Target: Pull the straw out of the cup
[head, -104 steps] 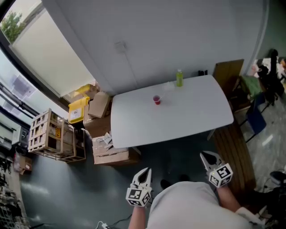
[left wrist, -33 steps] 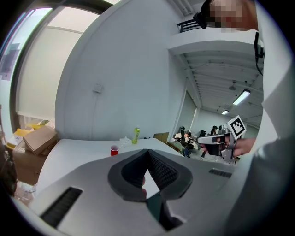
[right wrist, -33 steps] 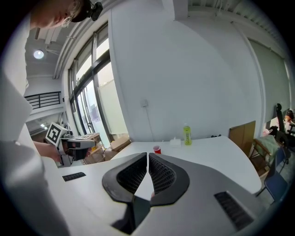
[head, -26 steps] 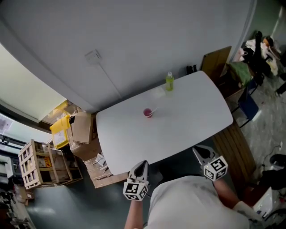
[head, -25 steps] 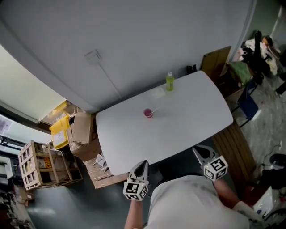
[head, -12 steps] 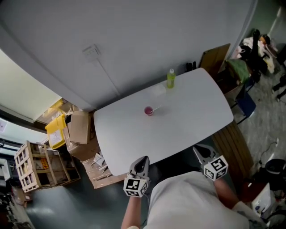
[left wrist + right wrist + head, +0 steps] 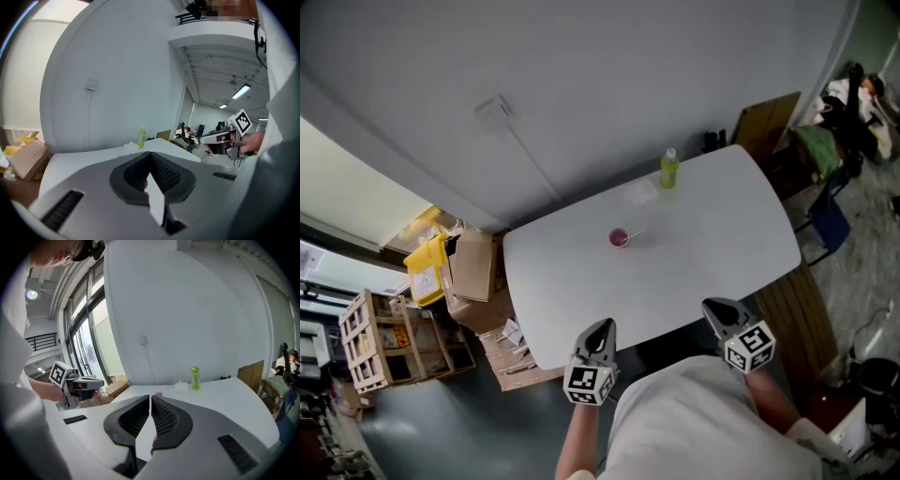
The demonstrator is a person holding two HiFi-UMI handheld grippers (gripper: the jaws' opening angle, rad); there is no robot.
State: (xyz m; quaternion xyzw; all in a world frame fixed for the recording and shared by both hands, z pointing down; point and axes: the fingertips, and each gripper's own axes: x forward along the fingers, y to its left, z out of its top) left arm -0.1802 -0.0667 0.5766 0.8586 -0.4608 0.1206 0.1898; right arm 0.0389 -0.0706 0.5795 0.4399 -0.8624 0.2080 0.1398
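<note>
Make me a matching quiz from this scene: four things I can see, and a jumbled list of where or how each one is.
1. cup
2. bottle
3. yellow bin
4. left tool

a. green, at the far edge of the table
b. shut, empty, by the table's near edge
c. pink, near the table's middle, with the straw in it
d. on the floor, left of the table

Pairs: 1-c, 2-a, 3-d, 4-b.
</note>
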